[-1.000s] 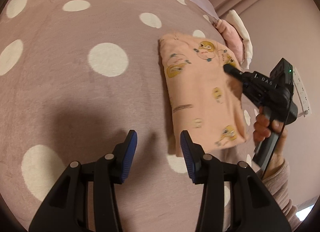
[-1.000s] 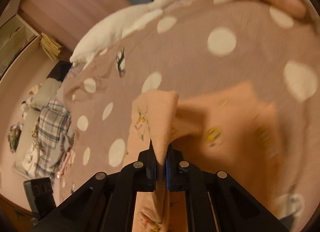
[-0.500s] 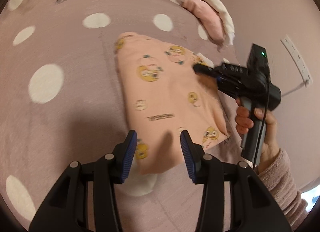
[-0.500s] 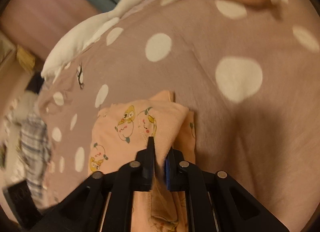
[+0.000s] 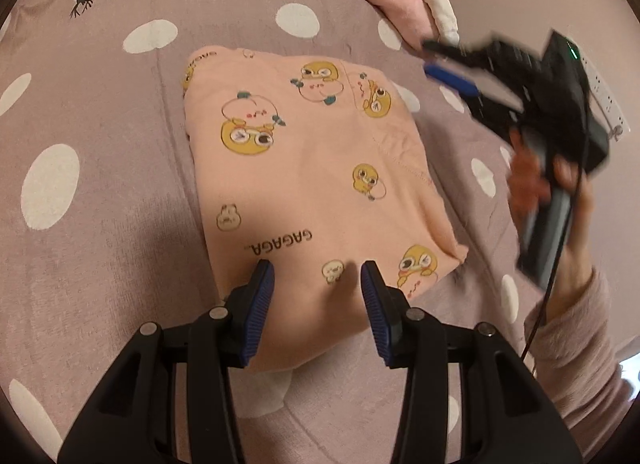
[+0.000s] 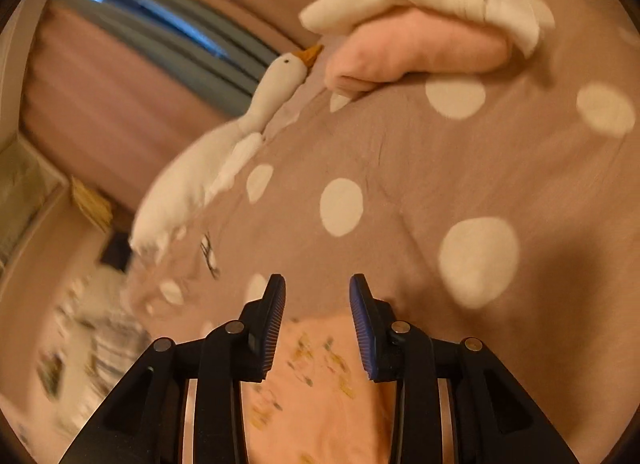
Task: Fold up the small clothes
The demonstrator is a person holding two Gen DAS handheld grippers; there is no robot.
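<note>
This is a bedroom in a home. A mauve bedspread [image 5: 100, 123] with white polka dots fills most of both views. At the upper left of the right wrist view a white plush goose [image 6: 224, 151] lies along the bed before a curtained window [image 6: 160, 29]. Folded pink and white clothes [image 6: 424, 23] sit at the upper right. The blurred lower left may show plaid laundry [image 6: 108, 344] lying on the floor.
</note>
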